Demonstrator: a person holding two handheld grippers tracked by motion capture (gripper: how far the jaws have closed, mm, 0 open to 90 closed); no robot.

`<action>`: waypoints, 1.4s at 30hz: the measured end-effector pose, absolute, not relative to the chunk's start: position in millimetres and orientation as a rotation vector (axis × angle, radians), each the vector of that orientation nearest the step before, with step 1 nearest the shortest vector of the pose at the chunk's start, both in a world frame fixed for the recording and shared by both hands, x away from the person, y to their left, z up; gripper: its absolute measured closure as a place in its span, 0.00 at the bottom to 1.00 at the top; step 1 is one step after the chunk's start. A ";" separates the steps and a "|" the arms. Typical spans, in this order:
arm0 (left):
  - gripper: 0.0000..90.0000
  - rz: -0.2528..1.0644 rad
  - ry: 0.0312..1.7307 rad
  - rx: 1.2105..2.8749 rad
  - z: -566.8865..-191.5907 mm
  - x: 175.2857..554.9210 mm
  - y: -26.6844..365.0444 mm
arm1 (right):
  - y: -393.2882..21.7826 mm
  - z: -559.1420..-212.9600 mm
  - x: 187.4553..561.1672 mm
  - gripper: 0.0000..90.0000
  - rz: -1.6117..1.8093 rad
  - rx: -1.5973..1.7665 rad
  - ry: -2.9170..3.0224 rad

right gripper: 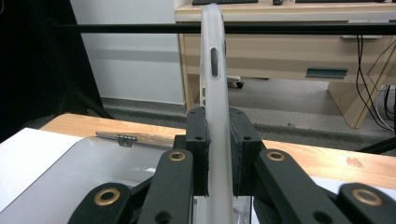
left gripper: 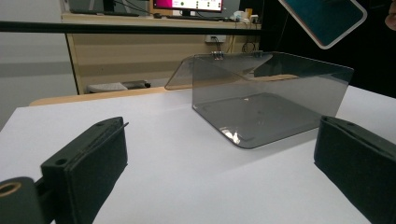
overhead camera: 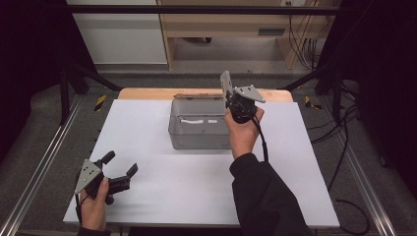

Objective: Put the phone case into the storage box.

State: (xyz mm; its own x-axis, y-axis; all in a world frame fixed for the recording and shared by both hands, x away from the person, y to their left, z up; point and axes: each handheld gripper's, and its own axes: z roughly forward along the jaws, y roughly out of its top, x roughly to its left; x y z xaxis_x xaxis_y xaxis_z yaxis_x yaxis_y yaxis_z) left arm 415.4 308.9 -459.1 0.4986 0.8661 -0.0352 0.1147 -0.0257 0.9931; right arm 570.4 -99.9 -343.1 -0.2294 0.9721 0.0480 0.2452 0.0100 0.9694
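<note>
Nearest to me, my left gripper [overhead camera: 119, 172] rests low on the white table [overhead camera: 162, 191] with its jaws wide apart and nothing between them. Farther on, well apart from it, stands the smoky transparent box [overhead camera: 199, 130], its hinged lid [left gripper: 187, 74] tilted open toward the back; I see nothing inside, only the bare bottom. At the right side of the box, my right gripper [right gripper: 218, 154] clamps a phone in a pale case [right gripper: 215, 84] by its lower edge. The phone stands upright on its edge between the pads, raised just above the box's right rear corner.
</note>
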 end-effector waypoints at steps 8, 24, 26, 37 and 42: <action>0.03 0.752 0.890 1.490 -459.0 415.2 308.8 | -100.9 -343.6 571.0 0.90 1.267 1.286 1.565; 0.03 0.751 0.888 1.492 -459.1 415.2 308.7 | -104.3 -346.9 572.9 0.90 1.249 1.300 1.568; 0.03 0.751 0.888 1.489 -459.0 415.0 308.5 | -104.7 -347.8 573.1 0.90 1.246 1.304 1.568; 0.03 0.754 0.884 1.492 -459.1 415.0 308.4 | -106.3 -351.2 573.9 0.89 1.234 1.303 1.564; 0.03 0.756 0.880 1.496 -459.0 414.8 308.2 | -105.9 -351.8 574.0 0.90 1.230 1.300 1.565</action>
